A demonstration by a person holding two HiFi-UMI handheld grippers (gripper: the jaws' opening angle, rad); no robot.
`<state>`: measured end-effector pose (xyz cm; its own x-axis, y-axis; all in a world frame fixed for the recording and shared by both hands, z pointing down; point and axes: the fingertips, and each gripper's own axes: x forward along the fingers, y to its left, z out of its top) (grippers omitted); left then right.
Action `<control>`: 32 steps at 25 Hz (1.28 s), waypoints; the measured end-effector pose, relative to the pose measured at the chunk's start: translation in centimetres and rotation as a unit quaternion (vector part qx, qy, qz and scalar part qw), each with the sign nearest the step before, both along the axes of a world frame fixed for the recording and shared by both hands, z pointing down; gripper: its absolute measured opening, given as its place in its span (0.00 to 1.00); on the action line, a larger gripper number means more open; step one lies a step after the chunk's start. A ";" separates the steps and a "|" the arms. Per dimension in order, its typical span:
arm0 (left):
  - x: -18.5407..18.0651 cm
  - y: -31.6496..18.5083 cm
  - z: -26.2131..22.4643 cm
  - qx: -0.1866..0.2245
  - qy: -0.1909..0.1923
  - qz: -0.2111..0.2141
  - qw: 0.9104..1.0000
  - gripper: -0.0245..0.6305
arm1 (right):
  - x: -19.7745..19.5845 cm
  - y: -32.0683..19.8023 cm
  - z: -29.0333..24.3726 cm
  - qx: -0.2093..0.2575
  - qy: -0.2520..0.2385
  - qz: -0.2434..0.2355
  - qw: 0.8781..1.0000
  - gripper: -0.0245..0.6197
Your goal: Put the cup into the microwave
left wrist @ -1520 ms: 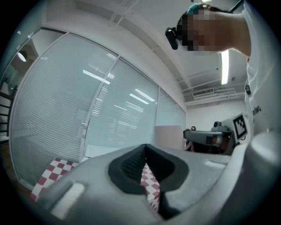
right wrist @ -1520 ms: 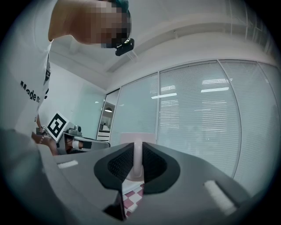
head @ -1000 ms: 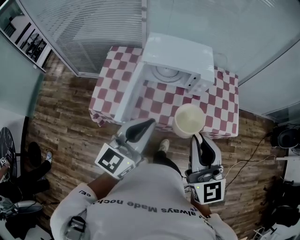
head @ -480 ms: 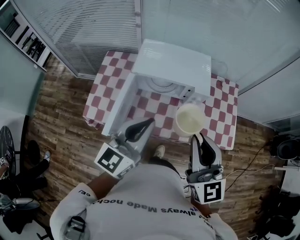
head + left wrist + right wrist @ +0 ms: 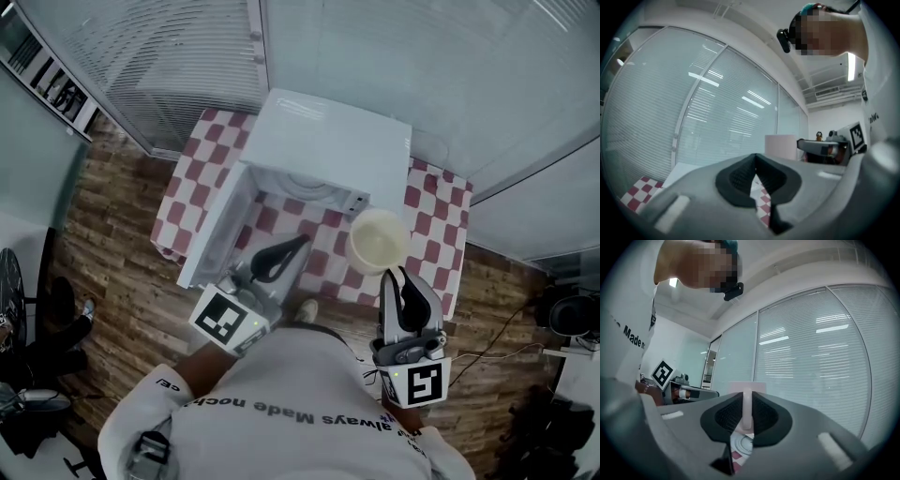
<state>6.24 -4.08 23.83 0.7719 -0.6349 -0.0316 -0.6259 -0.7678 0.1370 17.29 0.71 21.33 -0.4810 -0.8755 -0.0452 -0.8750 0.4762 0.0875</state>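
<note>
A pale cup (image 5: 378,240) hangs above the checkered table's front edge, just right of the microwave's open cavity (image 5: 298,184). My right gripper (image 5: 395,275) is shut on the cup's handle (image 5: 747,409), and the cup body (image 5: 746,386) rises beyond the jaws. The white microwave (image 5: 328,141) stands on the table with its door (image 5: 216,232) swung open to the left. Its turntable (image 5: 742,445) shows below the handle. My left gripper (image 5: 296,244) is shut on nothing, in front of the door opening. From the left gripper view, the cup (image 5: 780,146) appears past that gripper (image 5: 756,182).
A red and white checkered cloth (image 5: 436,217) covers the small table. Glass walls with blinds (image 5: 169,56) close off the far side. The floor is wood planks (image 5: 112,253), with cables and dark gear (image 5: 567,314) at the right.
The microwave and table have slid down and left in the head view and look nearer. The cup now hangs closer to the microwave's front. Both grippers keep their hold.
</note>
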 end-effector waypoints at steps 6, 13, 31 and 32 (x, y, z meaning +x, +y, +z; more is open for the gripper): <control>1.7 -1.8 0.7 -0.009 -0.002 -0.009 1.000 0.04 | 1.9 -2.2 0.7 -0.005 -0.003 -0.009 1.000 0.10; 1.1 -3.4 1.6 -0.020 -0.005 -0.017 1.000 0.04 | 1.6 -4.0 1.5 -0.015 -0.008 -0.015 1.000 0.10; -4.4 -7.8 0.0 -0.010 -0.001 -0.002 1.000 0.04 | -3.8 -8.4 0.0 0.000 -0.017 0.004 1.000 0.10; -4.5 -7.9 0.1 -0.010 -0.001 -0.001 1.000 0.04 | -4.0 -8.5 0.0 0.000 -0.018 0.005 1.000 0.10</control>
<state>1.70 -11.95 23.91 0.7706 -0.6371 -0.0162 -0.6279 -0.7634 0.1512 13.29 -7.81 21.34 -0.4699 -0.8806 -0.0621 -0.8825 0.4670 0.0548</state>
